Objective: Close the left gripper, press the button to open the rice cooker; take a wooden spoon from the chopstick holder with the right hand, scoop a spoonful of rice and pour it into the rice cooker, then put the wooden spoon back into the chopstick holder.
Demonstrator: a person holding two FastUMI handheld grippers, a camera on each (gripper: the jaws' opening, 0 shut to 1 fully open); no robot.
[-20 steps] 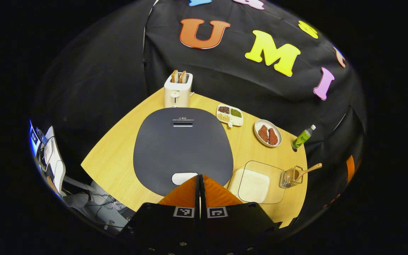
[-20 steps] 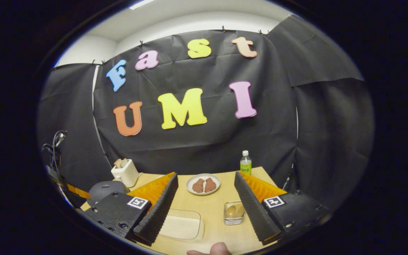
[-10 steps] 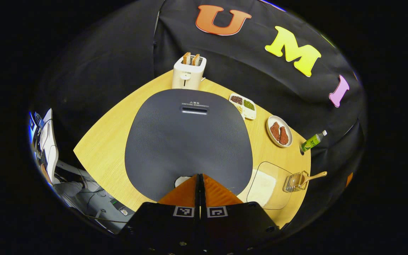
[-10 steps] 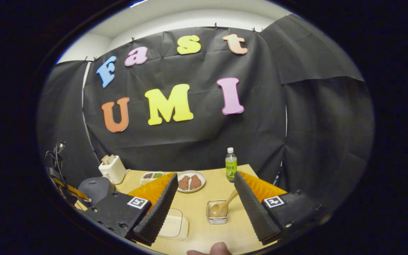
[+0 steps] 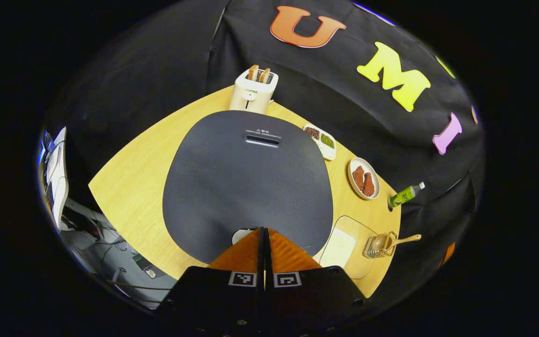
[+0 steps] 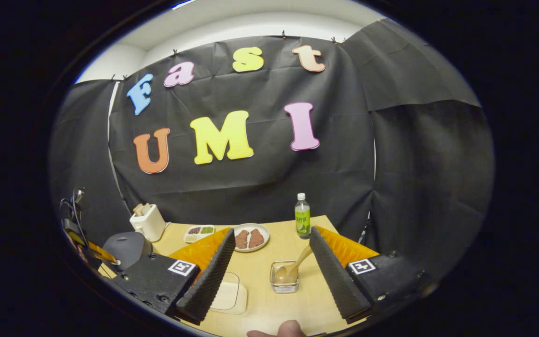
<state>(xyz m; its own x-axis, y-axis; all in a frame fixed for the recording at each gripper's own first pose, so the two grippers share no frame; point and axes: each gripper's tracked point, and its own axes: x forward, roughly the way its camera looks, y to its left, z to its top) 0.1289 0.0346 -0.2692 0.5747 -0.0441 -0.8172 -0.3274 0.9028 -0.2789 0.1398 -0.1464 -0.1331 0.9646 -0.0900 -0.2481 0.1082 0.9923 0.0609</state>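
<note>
Left gripper (image 5: 265,230) clenched, jaws pressed flat together, nothing between them, tips right over the pale button (image 5: 241,232) at the near edge of the rice cooker (image 5: 248,180). Closer than half a sec ago: dark lid looms bigger in the left gripper view, button now mostly tucked under the tips. Contact or not, can't tell. Lid still down flat (so no release yet, by the look of it). Judged: press stage, nearly there, needs a firm straight push down.

Right gripper (image 6: 269,262) released, jaws spread wide, holding nothing, hovering above the table (image 6: 260,309). Barely shifted vs a moment back, framing a touch more centred on the wire chopstick holder (image 6: 284,280). Wooden spoon (image 6: 293,270) sitting bowl-down in it, handle leaning up toward the right finger, well apart from both. Clear tray of rice (image 6: 226,295) just left of the holder. Green-label bottle (image 6: 302,216), plate of meat (image 6: 250,237), toaster (image 6: 148,223) at the back, untouched. Scoop, pour, return: all still to do.
</note>
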